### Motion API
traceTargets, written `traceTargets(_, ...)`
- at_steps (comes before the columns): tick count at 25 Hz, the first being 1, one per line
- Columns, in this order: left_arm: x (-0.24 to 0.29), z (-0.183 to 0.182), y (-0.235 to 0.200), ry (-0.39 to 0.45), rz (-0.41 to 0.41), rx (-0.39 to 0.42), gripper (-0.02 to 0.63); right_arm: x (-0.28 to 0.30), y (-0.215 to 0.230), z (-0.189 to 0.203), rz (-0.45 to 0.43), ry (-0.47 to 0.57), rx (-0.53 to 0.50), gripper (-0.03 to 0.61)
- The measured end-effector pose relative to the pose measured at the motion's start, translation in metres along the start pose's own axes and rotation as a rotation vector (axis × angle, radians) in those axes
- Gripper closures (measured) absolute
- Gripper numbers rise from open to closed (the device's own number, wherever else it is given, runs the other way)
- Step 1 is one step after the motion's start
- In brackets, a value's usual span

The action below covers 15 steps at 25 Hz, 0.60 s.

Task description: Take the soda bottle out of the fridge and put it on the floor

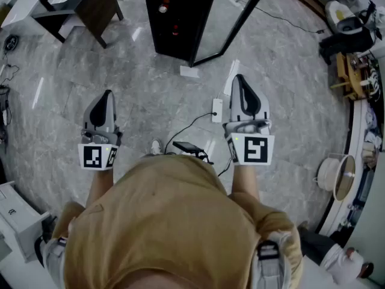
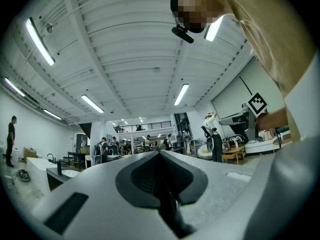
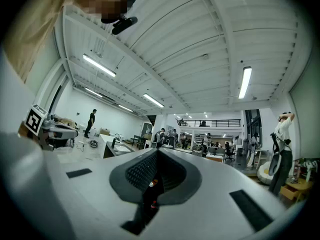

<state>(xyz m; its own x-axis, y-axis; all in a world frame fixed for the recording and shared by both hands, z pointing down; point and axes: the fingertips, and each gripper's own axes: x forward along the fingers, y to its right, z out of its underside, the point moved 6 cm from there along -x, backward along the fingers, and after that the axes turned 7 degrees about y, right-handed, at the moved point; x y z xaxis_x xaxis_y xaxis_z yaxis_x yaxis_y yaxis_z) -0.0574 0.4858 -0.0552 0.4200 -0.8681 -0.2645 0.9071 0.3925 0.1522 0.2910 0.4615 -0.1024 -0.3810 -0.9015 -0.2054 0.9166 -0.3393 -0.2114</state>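
Filling the near edge of the head view, the person's tan shirt (image 1: pixel 174 221) is hiding the ground underfoot. Beyond it the grey marble floor (image 1: pixel 138 95) is stretching away to the black fridge (image 1: pixel 171 23) at the far side. Its glass door (image 1: pixel 231 17) is standing swung open to the right, leaving the shelves reachable. The left gripper (image 1: pixel 107 96) and right gripper (image 1: pixel 240 80) are hovering level, side by side, aiming toward the fridge, apparently readying an approach. Each is showing its fingers (image 2: pixel 145 176) pressed together on nothing, there being no load to carry yet. What is probably the soda bottle (image 1: pixel 163 8), a red-marked shape too small to read surely, is sitting on an upper shelf, well apart from both.
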Motion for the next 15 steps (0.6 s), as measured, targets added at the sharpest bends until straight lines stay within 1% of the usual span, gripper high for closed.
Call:
traceTargets(4,-0.009,0.007,0.002,-0.026,0.001,-0.003,0.612,0.0,-0.008,0.015,-0.013,-0.029,0.043,0.578)
traceTargets(8,-0.019,0.015,-0.017,-0.022,-0.011,-0.003,0.612,0.014,-0.031,0.021,-0.031,-0.029,0.047,0.578)
traceTargets(11,-0.024,0.017,-0.032,-0.015,-0.018,-0.002,0.612,0.023,-0.045,0.018,-0.04,-0.008,0.041,0.578)
traceTargets(15,-0.03,0.018,-0.044,-0.009,-0.017,-0.012,0.612,0.03,-0.059,0.01,-0.059,0.023,0.062,0.577)
